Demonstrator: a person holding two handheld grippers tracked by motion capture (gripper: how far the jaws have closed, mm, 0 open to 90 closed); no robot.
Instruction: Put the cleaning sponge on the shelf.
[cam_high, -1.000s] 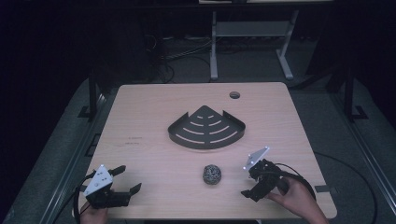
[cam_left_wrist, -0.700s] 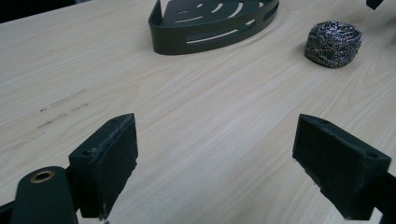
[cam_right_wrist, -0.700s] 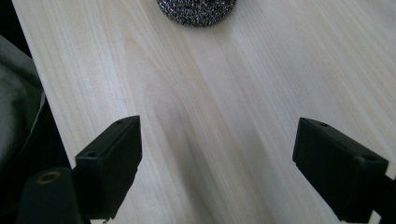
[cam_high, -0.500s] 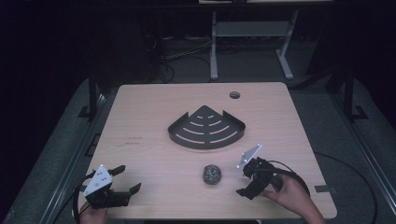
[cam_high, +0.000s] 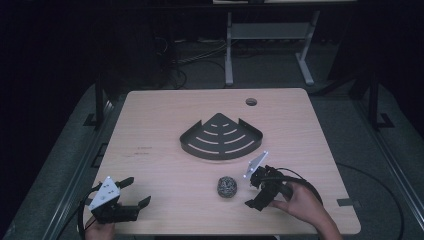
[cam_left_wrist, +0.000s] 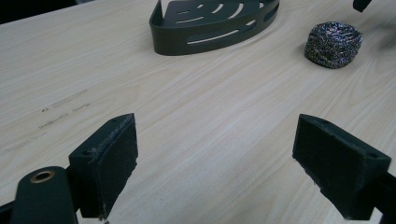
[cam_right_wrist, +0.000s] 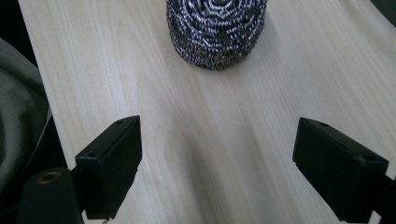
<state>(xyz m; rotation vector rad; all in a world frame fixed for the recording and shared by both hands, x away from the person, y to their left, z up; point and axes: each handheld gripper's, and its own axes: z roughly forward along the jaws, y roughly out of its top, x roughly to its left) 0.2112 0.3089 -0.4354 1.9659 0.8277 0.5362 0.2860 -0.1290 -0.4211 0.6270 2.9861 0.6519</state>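
right gripper (cam_high: 253, 192): jaws wide apart, steel scourer (cam_right_wrist: 215, 30) dead ahead, untouched
left gripper (cam_high: 135, 191): jaws apart, scourer far ahead-right
high view extra: slotted corner tray (cam_high: 221, 137) beyond scourer
left view extra: unreadable table (cam_left_wrist: 196, 121) marks

A dark slotted quarter-round tray (cam_high: 221, 137) sits mid-way on the pale wooden table (cam_high: 150, 115). Near its curved front edge, apart from it, lies a steel-wool scourer (cam_high: 227, 186). Beyond the tray's pointed corner is a round hole (cam_high: 251, 101); left of the tray, faint marks (cam_high: 144, 150). Behind the tray, past the table, stands a grey metal frame (cam_high: 270, 32).
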